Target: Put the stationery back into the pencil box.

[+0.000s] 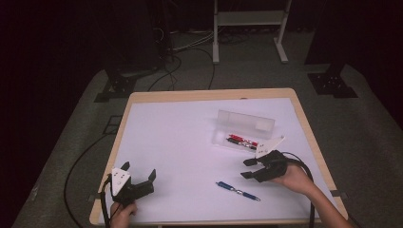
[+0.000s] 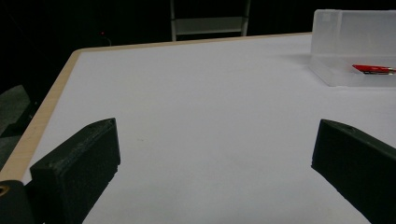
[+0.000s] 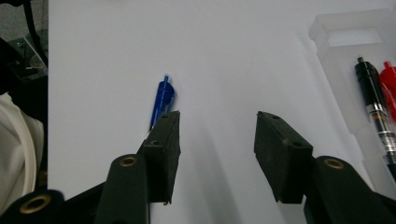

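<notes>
On the white counter, from the high view: open clear case toward the far right, a red pen and a black pen already inside. Blue pen lying loose near the front edge, well apart from the case. Right tool between case and blue pen, jaws apart, nothing gripped. Left tool at the front left, jaws wide, nothing between them. Two pens stowed, by the look of it; the blue one left to pick up and put in.

From the left tool's view: bare counter between two wide-set jaws, case far off to the right with the red pen's end peeping out. No sign here of the blue pen.

From the right tool's view: jaws released and empty, blue pen just beyond one jaw, partly hidden behind it, not between the pair. Case at the other side, black pen and red pen side by side within, far clearer than from above.
</notes>
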The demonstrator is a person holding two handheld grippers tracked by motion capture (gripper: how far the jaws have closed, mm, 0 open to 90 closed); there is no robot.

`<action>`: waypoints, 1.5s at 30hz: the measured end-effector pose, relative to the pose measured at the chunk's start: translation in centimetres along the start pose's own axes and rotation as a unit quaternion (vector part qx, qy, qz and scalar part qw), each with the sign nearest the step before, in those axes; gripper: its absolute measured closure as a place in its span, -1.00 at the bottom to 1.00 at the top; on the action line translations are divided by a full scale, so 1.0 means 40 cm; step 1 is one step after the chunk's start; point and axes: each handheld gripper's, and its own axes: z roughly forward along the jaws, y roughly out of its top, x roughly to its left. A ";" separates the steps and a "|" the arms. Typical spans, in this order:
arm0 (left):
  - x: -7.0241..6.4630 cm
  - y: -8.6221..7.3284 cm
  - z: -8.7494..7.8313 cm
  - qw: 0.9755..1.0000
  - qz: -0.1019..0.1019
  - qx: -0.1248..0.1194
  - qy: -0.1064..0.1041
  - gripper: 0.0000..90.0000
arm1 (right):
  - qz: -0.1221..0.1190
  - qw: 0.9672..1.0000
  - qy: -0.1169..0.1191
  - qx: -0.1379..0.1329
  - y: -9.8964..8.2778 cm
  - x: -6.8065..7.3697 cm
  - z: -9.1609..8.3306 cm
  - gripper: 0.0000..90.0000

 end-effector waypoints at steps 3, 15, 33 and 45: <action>0.000 0.000 0.000 1.000 -0.001 0.000 0.000 -0.99 | 0.002 1.000 0.002 -0.006 -0.001 0.016 0.001 0.11; 0.000 0.000 0.000 1.000 0.000 0.000 0.000 -0.99 | -0.010 1.000 0.017 0.018 -0.024 0.086 0.056 0.23; 0.000 0.000 0.000 1.000 0.000 0.000 0.000 -0.99 | -0.027 0.997 0.014 0.070 -0.033 0.118 0.109 0.58; 0.000 0.000 0.000 1.000 0.000 0.000 0.000 -0.99 | -0.027 0.997 0.012 0.071 -0.035 0.111 0.111 0.71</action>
